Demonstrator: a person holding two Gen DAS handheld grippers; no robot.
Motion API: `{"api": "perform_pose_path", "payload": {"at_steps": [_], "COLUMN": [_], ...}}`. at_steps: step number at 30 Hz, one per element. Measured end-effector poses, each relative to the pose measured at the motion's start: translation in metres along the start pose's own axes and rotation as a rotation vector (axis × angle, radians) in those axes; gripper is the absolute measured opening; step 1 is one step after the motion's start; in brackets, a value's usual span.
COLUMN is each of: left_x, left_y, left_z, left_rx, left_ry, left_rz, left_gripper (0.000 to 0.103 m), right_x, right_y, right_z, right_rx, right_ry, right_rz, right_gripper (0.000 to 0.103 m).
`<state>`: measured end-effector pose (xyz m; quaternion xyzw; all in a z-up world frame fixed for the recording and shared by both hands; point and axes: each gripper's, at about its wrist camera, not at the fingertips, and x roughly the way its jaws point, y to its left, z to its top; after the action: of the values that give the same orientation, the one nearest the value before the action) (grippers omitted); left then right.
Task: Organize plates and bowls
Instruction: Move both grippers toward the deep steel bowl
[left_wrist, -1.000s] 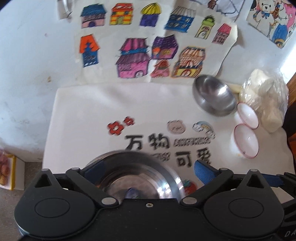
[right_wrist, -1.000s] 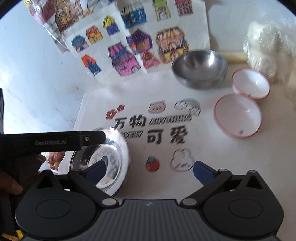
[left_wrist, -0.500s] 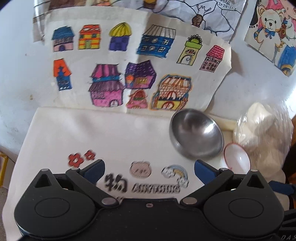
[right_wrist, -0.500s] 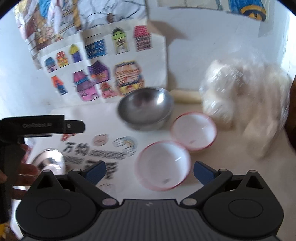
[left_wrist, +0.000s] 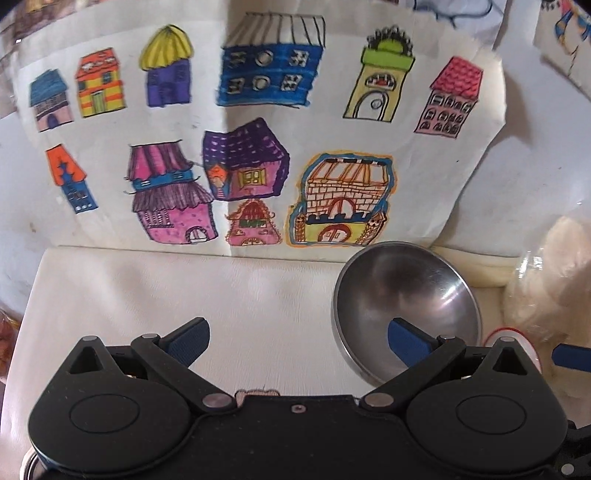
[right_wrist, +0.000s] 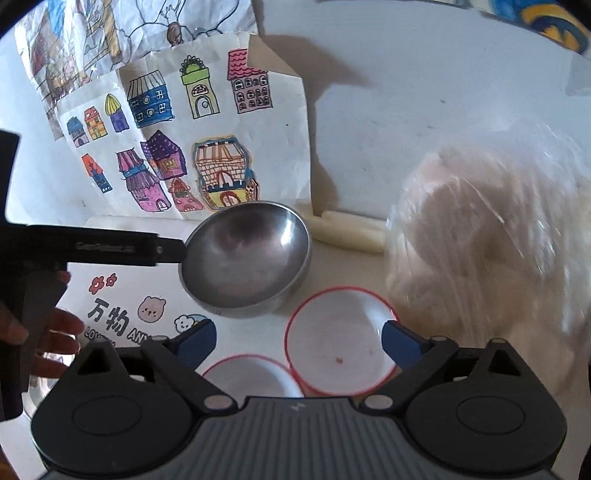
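A steel bowl (left_wrist: 406, 295) sits tilted near the wall; it also shows in the right wrist view (right_wrist: 245, 260). My left gripper (left_wrist: 297, 341) is open and empty, its right finger over the bowl's near rim. My right gripper (right_wrist: 299, 341) is open and empty above a white bowl with a red rim (right_wrist: 338, 341). A second white red-rimmed bowl (right_wrist: 253, 376) lies just before it, partly hidden by the gripper. A steel plate (right_wrist: 44, 387) shows only as a sliver at the left edge.
A white mat with printed characters (right_wrist: 122, 317) covers the table. A plastic bag of pale lumps (right_wrist: 491, 258) stands at the right. Children's drawings of houses (left_wrist: 240, 147) hang on the wall behind. A pale roll (right_wrist: 347, 232) lies by the wall.
Both grippers have moved forward toward the wall. The left one left the steel plate behind and reached the steel bowl. The right one now hovers over the white bowls.
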<state>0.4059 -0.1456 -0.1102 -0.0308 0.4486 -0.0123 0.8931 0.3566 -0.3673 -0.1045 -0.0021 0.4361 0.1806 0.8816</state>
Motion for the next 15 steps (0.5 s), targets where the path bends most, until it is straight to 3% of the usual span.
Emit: {"api": "perform_pose_path", "payload": {"at_steps": [4,11,15], "left_x": [0.013,0.021,0.023], "left_y": [-0.003,-0.005,-0.004], "left_z": [0.005,0.008,0.010], "left_rx": [0.001,0.014,0.031], "left_ry": [0.008,0.023,0.032], "left_rz": [0.012,0.043,0.069], "left_gripper": [0.102,0.102,0.102], "right_x": [0.012,0.033,0.045], "right_y": [-0.001,0.005,0.010], "right_z": [0.012,0.033,0.039], "right_rx": [-0.031,-0.117,-0.169], "right_ry": [0.021,0.034,0.050], "right_rz": [0.015,0.035,0.002], "right_gripper": [0.088,0.083,0.080]}}
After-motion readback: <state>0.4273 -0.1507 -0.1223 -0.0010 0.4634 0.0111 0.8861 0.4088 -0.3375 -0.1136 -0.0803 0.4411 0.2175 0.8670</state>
